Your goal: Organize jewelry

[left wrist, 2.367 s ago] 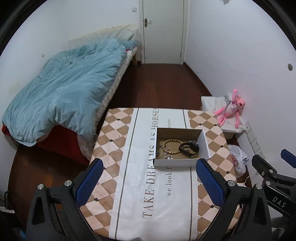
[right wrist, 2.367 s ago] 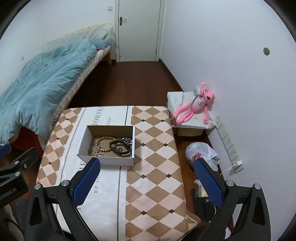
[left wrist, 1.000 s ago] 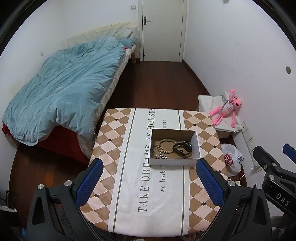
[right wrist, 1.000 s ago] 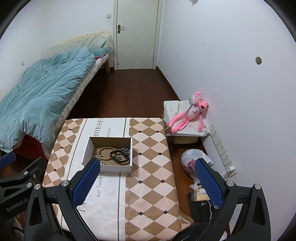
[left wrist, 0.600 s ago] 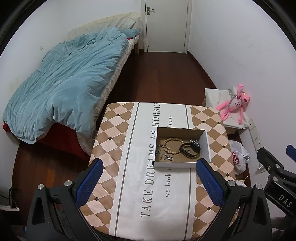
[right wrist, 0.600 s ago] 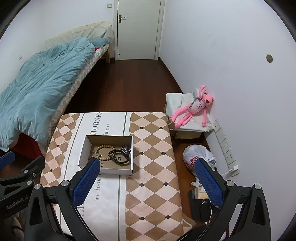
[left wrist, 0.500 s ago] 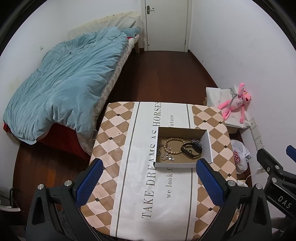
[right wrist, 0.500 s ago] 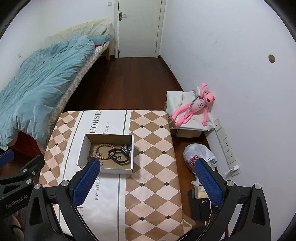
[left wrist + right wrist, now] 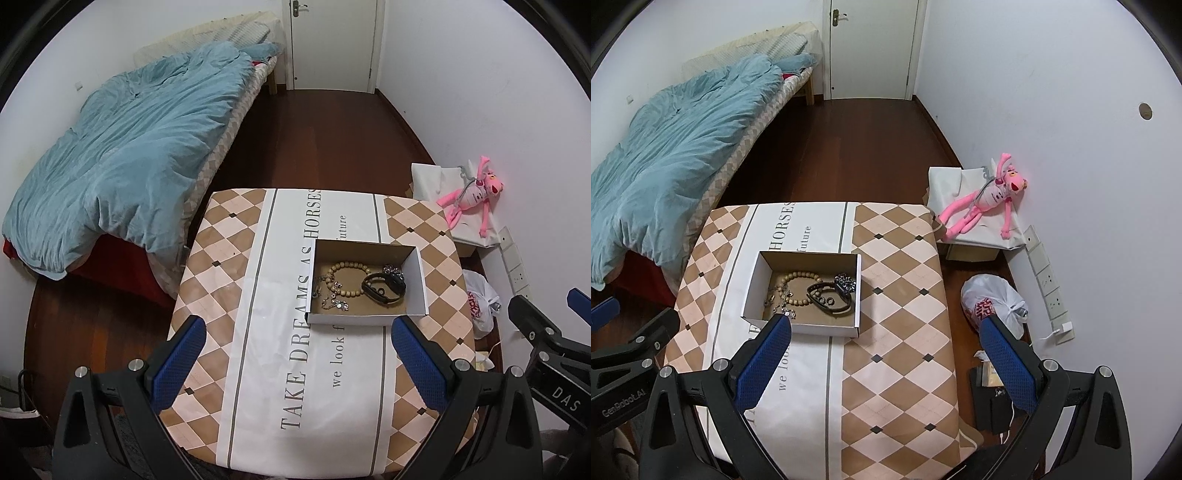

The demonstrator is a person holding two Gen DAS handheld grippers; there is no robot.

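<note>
Left hand-held gripper point(image 9: 299, 362): matte black angular frame, silver screw heads on the linkages, two fingers point(image 9: 181, 354) padded in dimpled blue. Right hand-held gripper point(image 9: 886, 360) matches it. White lettering on the side bodies reads "DAS" and "GenRobot.AI".

A blue blanket point(image 9: 122, 155) covers the bed point(image 9: 236, 107). A pink toy point(image 9: 982, 203) lies on a white box point(image 9: 975, 236) by the wall. A white bag point(image 9: 993, 302) sits on the floor. The door point(image 9: 332, 40) is shut.

Two high wrist views, side by side, both facing down onto the box point(image 9: 365, 322) point(image 9: 801, 326).
</note>
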